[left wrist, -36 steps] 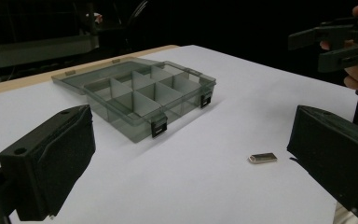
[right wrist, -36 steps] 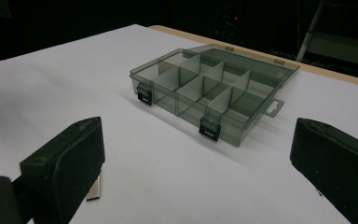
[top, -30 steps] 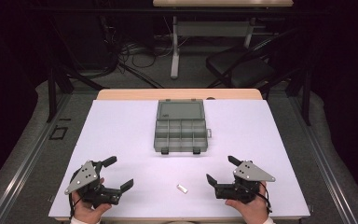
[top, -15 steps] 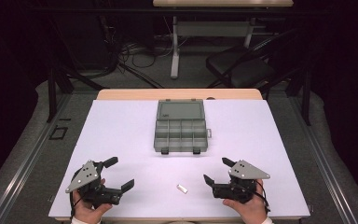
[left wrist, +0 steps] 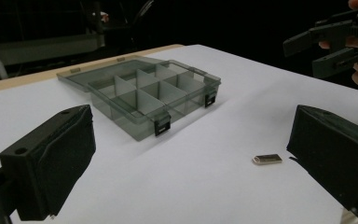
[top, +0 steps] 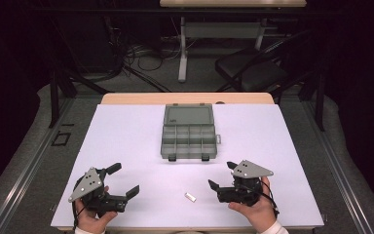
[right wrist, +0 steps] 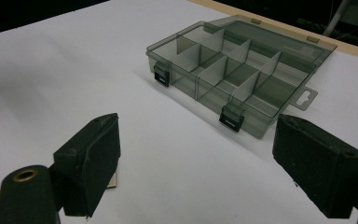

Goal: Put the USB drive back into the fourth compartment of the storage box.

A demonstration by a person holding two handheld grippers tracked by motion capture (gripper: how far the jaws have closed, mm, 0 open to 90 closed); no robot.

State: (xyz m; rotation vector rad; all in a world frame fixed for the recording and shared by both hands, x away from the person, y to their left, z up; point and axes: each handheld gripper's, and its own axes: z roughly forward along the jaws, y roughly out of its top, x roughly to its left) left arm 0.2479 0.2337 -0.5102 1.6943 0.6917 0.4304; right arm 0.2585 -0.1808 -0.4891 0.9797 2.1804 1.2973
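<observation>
Down at 7 o'clock on the desk, left tongs sit released. Small metal piece lies between both tongs, untouched. At 5 o'clock, right tongs have just narrowed slightly, nothing inside, edging toward it; the open organizer box waits at 12.

One compartment box, one small metal piece, two grippers

Bright sheet, dark surroundings, jaws perhaps slightly blurred
</observation>
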